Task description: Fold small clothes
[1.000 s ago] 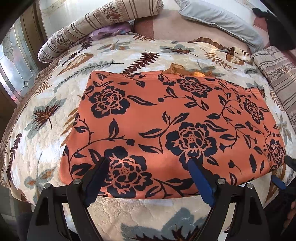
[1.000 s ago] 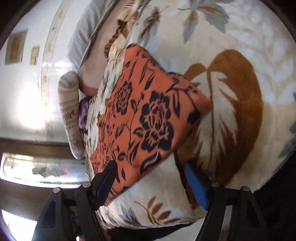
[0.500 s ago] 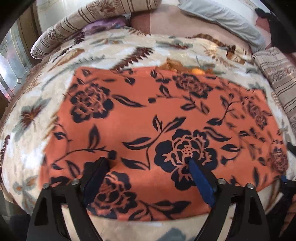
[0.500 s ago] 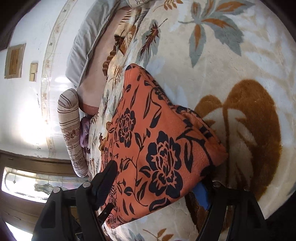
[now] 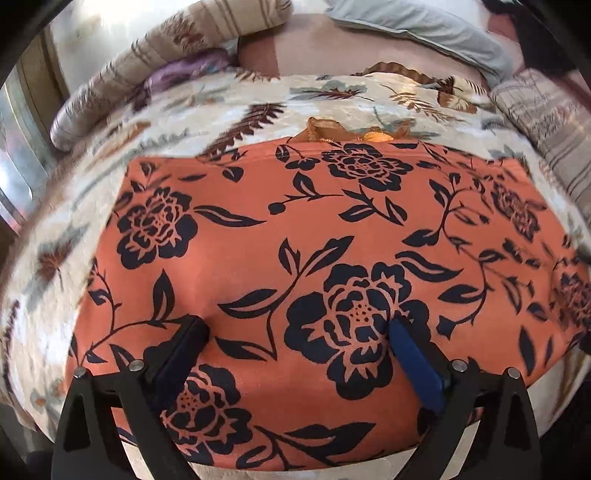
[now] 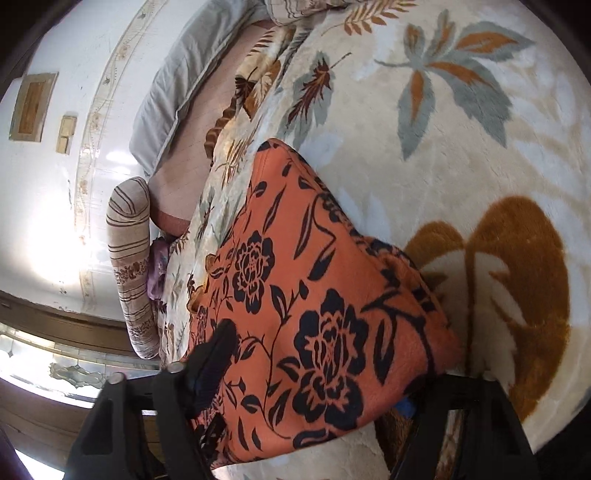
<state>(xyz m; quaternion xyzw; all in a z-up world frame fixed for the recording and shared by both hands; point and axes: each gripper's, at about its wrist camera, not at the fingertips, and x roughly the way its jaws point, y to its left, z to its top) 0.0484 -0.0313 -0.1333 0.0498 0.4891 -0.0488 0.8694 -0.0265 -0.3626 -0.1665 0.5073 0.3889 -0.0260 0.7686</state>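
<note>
An orange garment with black flowers (image 5: 314, 236) lies flat on a leaf-patterned blanket (image 5: 110, 155) on the bed. My left gripper (image 5: 295, 332) is open, with both fingers resting on the garment's near part. In the right wrist view the same garment (image 6: 314, 314) shows from its right end. My right gripper (image 6: 325, 365) is open around that near corner, with the left finger (image 6: 218, 347) over the cloth and the blue-padded right finger (image 6: 408, 406) mostly hidden beneath it.
A striped bolster (image 5: 177, 48) and a purple cloth (image 5: 184, 70) lie at the bed's far left. A grey pillow (image 5: 424, 33) sits at the back and a striped cushion (image 5: 554, 122) at the right. A small orange cloth (image 5: 332, 131) pokes out behind the garment.
Both grippers have moved forward onto the garment. The left fingers went from its near edge to well over the cloth. The right fingers now straddle the corner.
</note>
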